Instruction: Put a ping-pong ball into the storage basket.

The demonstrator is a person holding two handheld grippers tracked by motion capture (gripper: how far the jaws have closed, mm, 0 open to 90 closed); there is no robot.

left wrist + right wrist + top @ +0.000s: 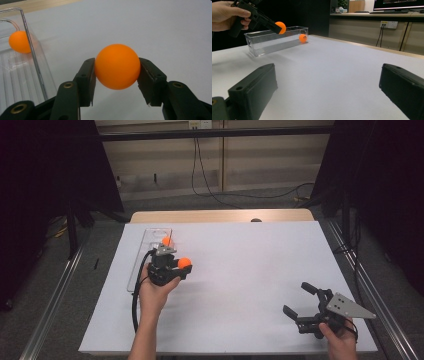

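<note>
My left gripper [184, 265] is shut on an orange ball [117, 66], both pads pressing its sides, and it is held above the white table just right of a clear plastic tray [141, 255]. A second orange ball [166, 241] lies inside the tray near its far end, also seen as the ball in the tray [19, 42]. From the right gripper view the held ball [280, 27] hangs over the tray's near wall [269, 41]. My right gripper [303, 299] stands open at the table's near right, nothing between its jaws.
White sheet [240, 270] covers the table; a wooden strip [220, 216] shows at the far edge. Metal rails run along both sides, and cables lie on the floor beyond.
</note>
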